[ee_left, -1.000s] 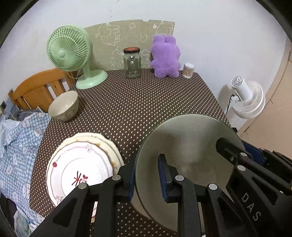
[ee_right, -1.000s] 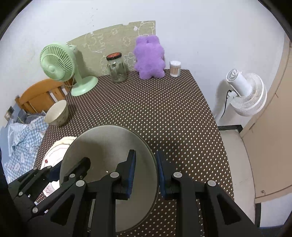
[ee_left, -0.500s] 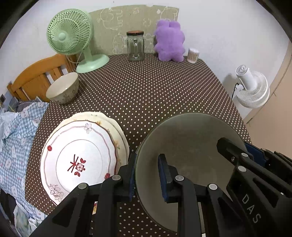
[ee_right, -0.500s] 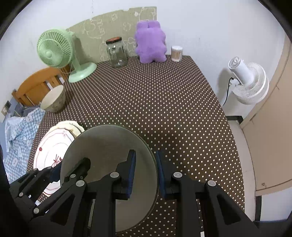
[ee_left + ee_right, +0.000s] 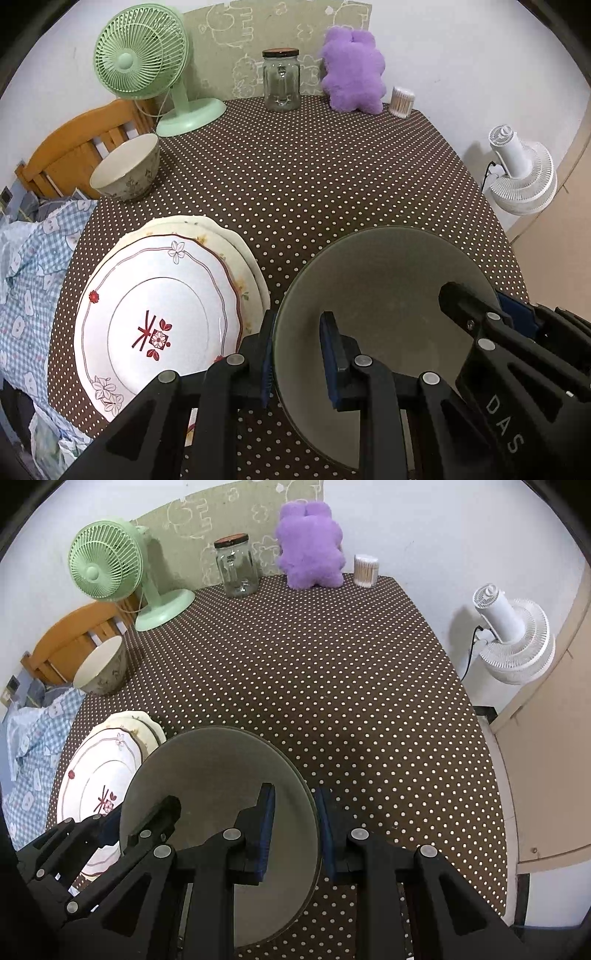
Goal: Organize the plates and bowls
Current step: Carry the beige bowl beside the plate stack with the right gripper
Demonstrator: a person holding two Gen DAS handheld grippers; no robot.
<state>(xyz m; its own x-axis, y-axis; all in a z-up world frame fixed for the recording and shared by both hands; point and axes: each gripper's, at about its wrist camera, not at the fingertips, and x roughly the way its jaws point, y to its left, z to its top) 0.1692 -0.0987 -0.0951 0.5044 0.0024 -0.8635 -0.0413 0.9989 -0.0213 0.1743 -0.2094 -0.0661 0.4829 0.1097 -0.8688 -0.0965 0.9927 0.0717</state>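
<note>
Fingers of both grippers, left and right, pinch opposite rims of a grey plate. Left of them lie stacked plates; beyond, a bowl remains unsorted.

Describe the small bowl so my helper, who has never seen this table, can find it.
On the brown dotted table, look at the left edge beside the green fan. The bowl stands there alone, cream with a faint leafy pattern, deeper than the flat stacked plates.
</note>
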